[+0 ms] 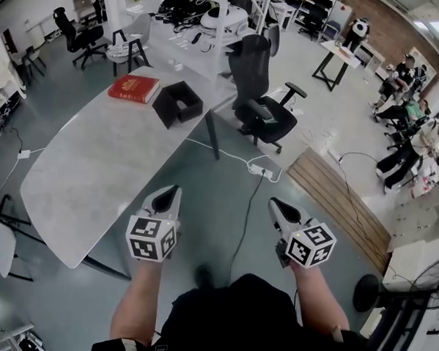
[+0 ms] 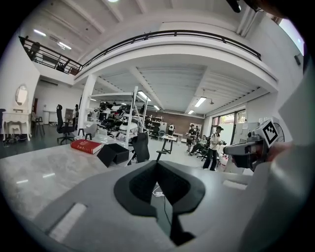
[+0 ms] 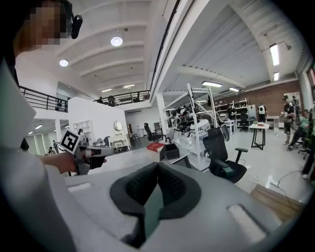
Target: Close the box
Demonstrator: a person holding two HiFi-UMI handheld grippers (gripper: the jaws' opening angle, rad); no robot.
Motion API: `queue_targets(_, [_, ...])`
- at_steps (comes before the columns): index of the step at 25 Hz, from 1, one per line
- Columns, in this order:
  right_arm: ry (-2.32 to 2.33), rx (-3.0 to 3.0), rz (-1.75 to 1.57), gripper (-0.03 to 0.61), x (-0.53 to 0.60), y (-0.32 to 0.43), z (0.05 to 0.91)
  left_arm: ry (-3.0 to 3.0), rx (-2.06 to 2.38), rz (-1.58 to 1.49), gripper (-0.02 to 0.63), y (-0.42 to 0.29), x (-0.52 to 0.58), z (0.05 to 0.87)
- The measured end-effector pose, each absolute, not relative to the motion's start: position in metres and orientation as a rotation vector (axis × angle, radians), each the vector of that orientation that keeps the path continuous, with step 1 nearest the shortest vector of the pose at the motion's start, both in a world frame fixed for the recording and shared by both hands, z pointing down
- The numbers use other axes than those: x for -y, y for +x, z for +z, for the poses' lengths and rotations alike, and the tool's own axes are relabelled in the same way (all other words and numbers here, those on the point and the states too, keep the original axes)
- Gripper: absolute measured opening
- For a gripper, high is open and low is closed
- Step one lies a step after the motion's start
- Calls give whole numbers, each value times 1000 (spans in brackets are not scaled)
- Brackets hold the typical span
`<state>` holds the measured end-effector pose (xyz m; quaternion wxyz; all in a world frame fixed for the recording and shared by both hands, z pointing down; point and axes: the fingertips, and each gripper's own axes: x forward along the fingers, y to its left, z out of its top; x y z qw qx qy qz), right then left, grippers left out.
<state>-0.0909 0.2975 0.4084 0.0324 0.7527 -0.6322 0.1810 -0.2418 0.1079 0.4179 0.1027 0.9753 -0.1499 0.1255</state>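
The left gripper (image 1: 172, 191) and the right gripper (image 1: 274, 203) are clenched on nothing. The black box (image 1: 178, 103) stands open well ahead of them on the tabletop (image 1: 95, 164), beside a red book (image 1: 134, 88) — all the closing is left to do.

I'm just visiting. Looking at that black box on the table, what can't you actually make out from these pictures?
- Inside of the black box: in the head view it is too far and dark; in the left gripper view its own wall hides it.
- How the box shuts, by lid or flaps: too small and dark in every view.
- Title on the red book: too small in every view.
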Motion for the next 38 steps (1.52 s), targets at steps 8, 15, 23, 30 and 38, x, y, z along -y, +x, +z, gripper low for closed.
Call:
queue_targets(8, [2288, 1963, 562, 3, -260, -81, 411, 2860, 442, 346, -2, -233, -79, 418])
queue_targets(15, [2266, 2024, 582, 5, -227, -43, 423, 2849, 471, 379, -2, -204, -55, 424])
queue_targets(23, [2202, 2112, 654, 18, -160, 46, 441, 2829, 543, 446, -2, -125, -3, 431])
queue_targets(30, [2111, 2182, 741, 18, -97, 144, 466, 2727, 576, 480, -2, -28, 40, 454])
queue_targets(38, [2015, 2276, 751, 21, -52, 227, 472, 2683, 695, 507, -2, 48, 77, 458])
